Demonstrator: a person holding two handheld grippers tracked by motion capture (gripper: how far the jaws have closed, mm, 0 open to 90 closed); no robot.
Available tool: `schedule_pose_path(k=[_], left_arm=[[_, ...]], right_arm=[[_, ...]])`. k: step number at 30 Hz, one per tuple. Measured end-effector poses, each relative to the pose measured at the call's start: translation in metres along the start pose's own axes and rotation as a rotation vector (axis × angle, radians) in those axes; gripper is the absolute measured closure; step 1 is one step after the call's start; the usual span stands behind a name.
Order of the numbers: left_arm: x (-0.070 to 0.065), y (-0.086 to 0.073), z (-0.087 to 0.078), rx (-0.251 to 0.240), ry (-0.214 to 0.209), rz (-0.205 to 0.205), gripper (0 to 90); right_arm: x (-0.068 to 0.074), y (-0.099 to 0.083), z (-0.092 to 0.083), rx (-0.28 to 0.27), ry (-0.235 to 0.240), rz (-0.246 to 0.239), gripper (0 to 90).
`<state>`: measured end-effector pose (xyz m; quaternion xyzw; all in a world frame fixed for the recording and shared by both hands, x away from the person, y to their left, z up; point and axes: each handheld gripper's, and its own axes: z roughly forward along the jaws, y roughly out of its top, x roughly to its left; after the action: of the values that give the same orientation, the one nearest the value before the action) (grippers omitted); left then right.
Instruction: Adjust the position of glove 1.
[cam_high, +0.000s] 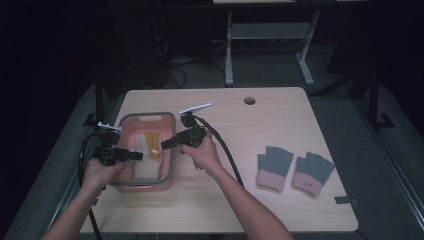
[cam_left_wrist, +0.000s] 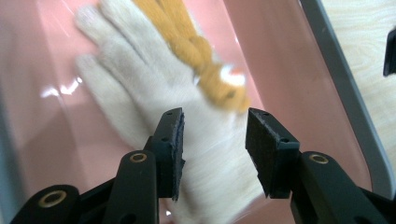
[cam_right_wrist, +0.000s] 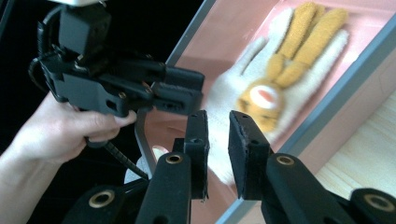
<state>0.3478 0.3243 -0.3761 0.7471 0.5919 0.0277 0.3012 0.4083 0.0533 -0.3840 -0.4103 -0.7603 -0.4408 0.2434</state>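
Observation:
A pink basin (cam_high: 172, 150) with a grey rim stands at the table's left. In it lies a cream knitted glove (cam_left_wrist: 140, 79) (cam_right_wrist: 224, 93), and on that a yellow knitted piece (cam_left_wrist: 191, 46) (cam_right_wrist: 289, 51) with a white-and-orange patch. My left gripper (cam_high: 136, 156) (cam_left_wrist: 214, 135) hangs over the glove's cuff end, open, with nothing between its pads. It also appears in the right gripper view (cam_right_wrist: 182, 88), held in a hand. My right gripper (cam_high: 166, 144) (cam_right_wrist: 218, 135) hovers at the basin's right rim and points into it. Its jaws stand a narrow gap apart with nothing in the gap.
Two grey gloves with pink cuffs (cam_high: 274, 167) (cam_high: 311, 172) lie side by side on the wooden table (cam_high: 235, 125) at the right. A cable hole (cam_high: 249, 100) sits near the far edge. Black cables trail from both grippers. Beyond the table stand a desk frame and dark floor.

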Motion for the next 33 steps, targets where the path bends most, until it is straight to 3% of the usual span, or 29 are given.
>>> schedule_pose_path(k=[6,12,16,25,33], left_arm=[[-0.002,0.0,0.006,0.02,-0.005,0.015,65.0],[-0.003,-0.002,0.021,0.074,0.016,0.026,64.4],[-0.004,-0.003,0.024,0.077,0.024,0.031,63.2],[-0.012,-0.002,0.011,0.014,-0.001,0.051,56.6],[-0.027,0.002,-0.001,-0.048,-0.037,0.089,49.5]], right_arm=[[-0.001,-0.002,-0.006,-0.012,0.003,-0.003,76.7],[-0.002,-0.005,-0.009,-0.009,0.006,-0.006,75.6],[-0.003,-0.006,-0.012,-0.016,0.012,-0.006,75.2],[-0.005,-0.01,-0.024,-0.029,0.011,-0.02,71.0],[-0.005,-0.012,-0.045,-0.056,-0.004,-0.033,66.6]])
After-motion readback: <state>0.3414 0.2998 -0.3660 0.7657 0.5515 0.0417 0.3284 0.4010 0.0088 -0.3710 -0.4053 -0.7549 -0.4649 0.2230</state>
